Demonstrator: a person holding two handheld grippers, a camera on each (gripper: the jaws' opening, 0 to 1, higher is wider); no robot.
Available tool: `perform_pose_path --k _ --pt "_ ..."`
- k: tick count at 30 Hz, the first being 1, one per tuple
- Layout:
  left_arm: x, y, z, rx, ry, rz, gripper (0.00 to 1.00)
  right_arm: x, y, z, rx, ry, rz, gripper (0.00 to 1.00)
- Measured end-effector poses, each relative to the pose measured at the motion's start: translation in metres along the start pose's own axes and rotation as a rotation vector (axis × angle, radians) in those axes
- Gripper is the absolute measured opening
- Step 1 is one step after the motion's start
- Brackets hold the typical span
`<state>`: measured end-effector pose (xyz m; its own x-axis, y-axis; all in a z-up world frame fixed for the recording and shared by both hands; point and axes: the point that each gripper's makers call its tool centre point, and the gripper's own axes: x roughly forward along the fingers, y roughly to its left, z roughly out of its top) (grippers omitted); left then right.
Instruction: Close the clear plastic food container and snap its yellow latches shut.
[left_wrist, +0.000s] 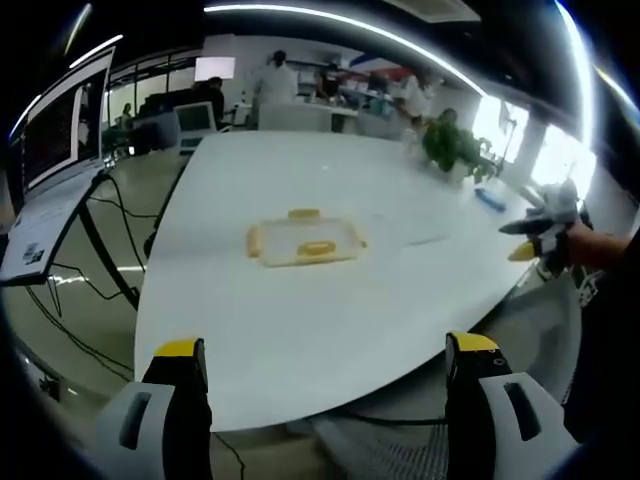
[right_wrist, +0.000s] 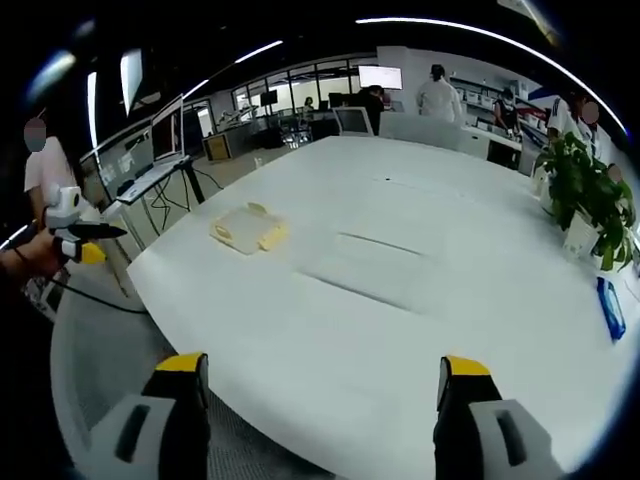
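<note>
A clear plastic food container with yellow latches lies flat on the white table, its lid on it as far as I can tell. My left gripper is open, well short of it near the table's front edge. In the right gripper view the container sits far off to the left. My right gripper is open over the near edge of the table. The right gripper also appears at the right side of the left gripper view, and the left gripper at the left side of the right gripper view.
A potted plant and a blue object stand at the table's far end. A laptop on a stand with trailing cables is beside the table. Several people stand among desks at the back.
</note>
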<state>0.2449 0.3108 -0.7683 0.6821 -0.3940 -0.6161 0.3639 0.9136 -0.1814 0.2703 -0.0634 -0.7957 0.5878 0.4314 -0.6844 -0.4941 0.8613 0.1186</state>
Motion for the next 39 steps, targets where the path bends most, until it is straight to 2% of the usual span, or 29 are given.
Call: perform_pose_path --k 16,39 --pt "0.002 0.001 -0.003 0.000 0.010 -0.011 0.97 0.005 0.009 0.005 -0.007 0.005 0.013 0.95" --pt "0.009 0.026 -0.011 -0.022 0.019 -0.031 0.96 0.023 0.032 0.017 -0.016 0.019 0.015 0.93"
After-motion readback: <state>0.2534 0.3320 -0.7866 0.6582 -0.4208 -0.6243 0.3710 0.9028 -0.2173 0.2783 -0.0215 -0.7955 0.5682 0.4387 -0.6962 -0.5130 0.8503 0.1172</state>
